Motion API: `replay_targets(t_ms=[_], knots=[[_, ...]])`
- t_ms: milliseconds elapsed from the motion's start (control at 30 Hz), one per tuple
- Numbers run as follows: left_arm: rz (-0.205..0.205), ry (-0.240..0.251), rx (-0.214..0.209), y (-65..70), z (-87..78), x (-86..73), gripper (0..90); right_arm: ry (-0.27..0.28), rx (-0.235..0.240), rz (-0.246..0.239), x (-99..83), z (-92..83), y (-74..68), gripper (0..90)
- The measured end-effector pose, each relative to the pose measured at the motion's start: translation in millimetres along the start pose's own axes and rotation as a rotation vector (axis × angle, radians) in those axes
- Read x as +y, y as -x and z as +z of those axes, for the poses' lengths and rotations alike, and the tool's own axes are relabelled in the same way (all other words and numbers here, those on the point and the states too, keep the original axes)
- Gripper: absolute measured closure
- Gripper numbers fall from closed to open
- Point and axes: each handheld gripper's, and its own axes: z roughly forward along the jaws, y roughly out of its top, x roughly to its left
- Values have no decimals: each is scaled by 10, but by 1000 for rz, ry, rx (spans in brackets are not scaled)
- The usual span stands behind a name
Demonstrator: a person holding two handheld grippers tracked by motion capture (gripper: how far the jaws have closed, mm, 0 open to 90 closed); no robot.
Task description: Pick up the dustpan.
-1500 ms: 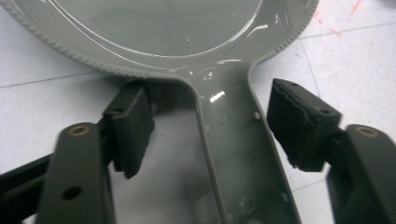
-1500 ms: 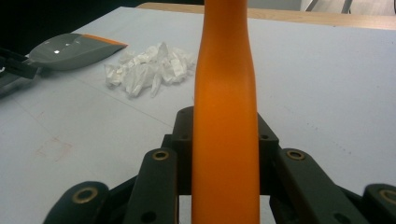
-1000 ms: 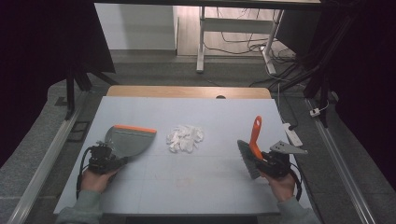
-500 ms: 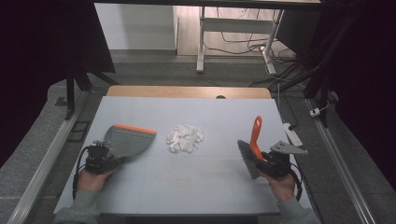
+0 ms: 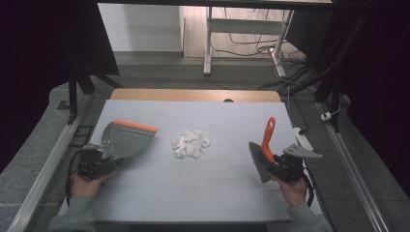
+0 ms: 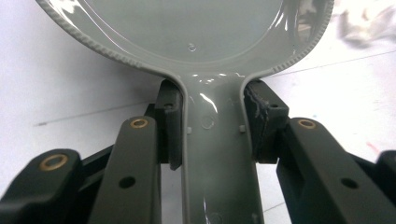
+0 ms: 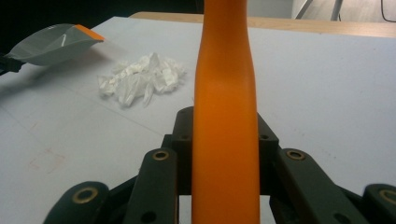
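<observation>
Dustpan point(image 5: 126, 139) sits at the left of the table point(image 5: 203, 193), its grey handle clamped between the jaws of the left tongs point(image 5: 107, 158); the left gripper view shows both pads pressed tight against the handle's sides point(image 6: 218, 154). The orange lip points toward the middle of the table, and the pan looks slightly tipped, with the lip low, though I cannot tell whether the lip touches the surface.

Near the center, a little past the dustpan's lip and apart from it, lies 1 small heap of white paper scraps point(image 5: 192, 143). It is loose and crumpled, so it will likely scatter easily.

At the right, the right tongs point(image 5: 269, 159) are closed on the orange handle of a brush point(image 5: 263, 150), gripping it low, near the head, with the handle standing up and the grey bristles hanging toward the table. The brush is well apart from the scraps.

Risks, as I judge them: if the dustpan's lip rides above the table, scraps will slide under it instead of in. A fast or long stroke from the brush could flick the light paper past the pan or off the far edge. The brush is held close to its head, so the handle could twist in the grip under sideways pressure. The dustpan could also be pushed back by the sweep unless it is braced.
</observation>
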Motion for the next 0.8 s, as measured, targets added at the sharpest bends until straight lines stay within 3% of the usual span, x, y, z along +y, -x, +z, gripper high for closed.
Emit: replay_targets(t_ms=[400,800], knots=[[62,44,-71,-38,-70,20,617,6,-16,39,2,6,122,700],[130,76,-90,-21,-171,51,617,4,-16,13,16,8,42,701]])
